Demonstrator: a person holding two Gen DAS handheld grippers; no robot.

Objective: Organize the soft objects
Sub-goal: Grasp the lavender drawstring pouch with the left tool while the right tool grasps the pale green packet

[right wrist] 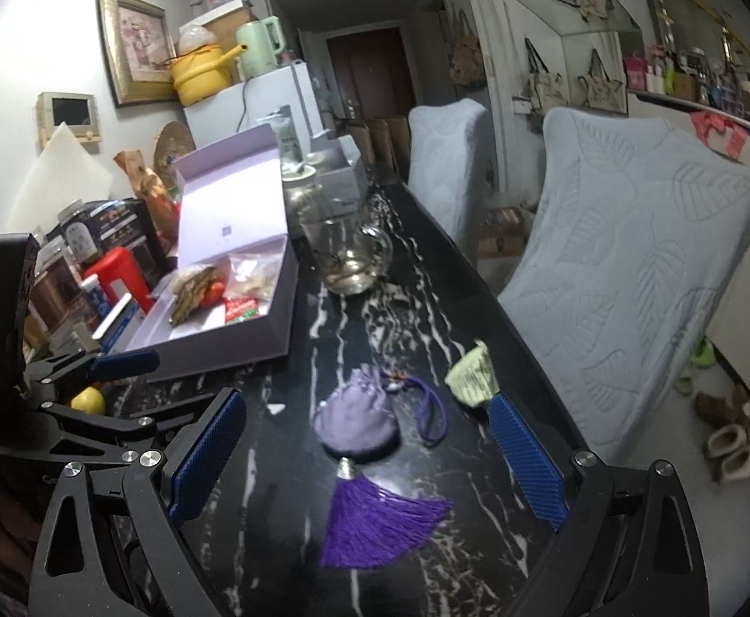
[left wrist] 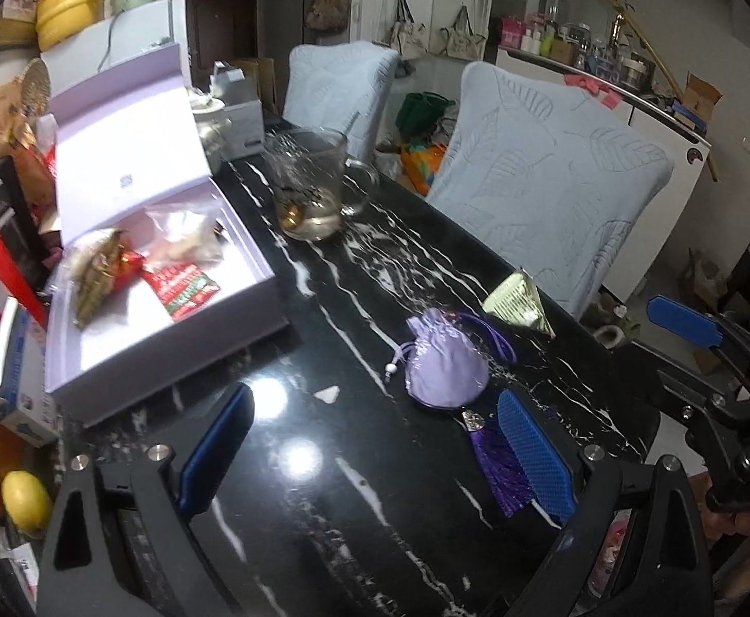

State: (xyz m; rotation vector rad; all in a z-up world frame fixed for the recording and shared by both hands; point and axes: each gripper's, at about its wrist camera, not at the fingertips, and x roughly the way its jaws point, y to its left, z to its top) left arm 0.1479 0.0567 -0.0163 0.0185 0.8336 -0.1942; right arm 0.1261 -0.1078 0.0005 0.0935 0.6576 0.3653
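Observation:
A lilac drawstring pouch [left wrist: 444, 373] [right wrist: 357, 419] with a purple tassel [left wrist: 500, 465] [right wrist: 375, 522] lies on the black marble table [left wrist: 354, 488] [right wrist: 426, 308]. A pale green triangular sachet [left wrist: 521, 303] [right wrist: 472, 375] lies just beyond it near the table's right edge. An open lilac gift box [left wrist: 133, 267] [right wrist: 231, 288] at the left holds several wrapped soft items. My left gripper [left wrist: 375, 442] is open and empty, the pouch just ahead of its right finger. My right gripper [right wrist: 367, 455] is open and empty, with the pouch and tassel between its fingers.
A glass mug [left wrist: 313, 187] [right wrist: 349, 257] with liquid stands beyond the box. Two chairs with pale blue covers [left wrist: 549, 190] [right wrist: 626, 262] line the table's right side. Clutter, a red container [right wrist: 117, 277] and a lemon [left wrist: 25, 498] crowd the left edge.

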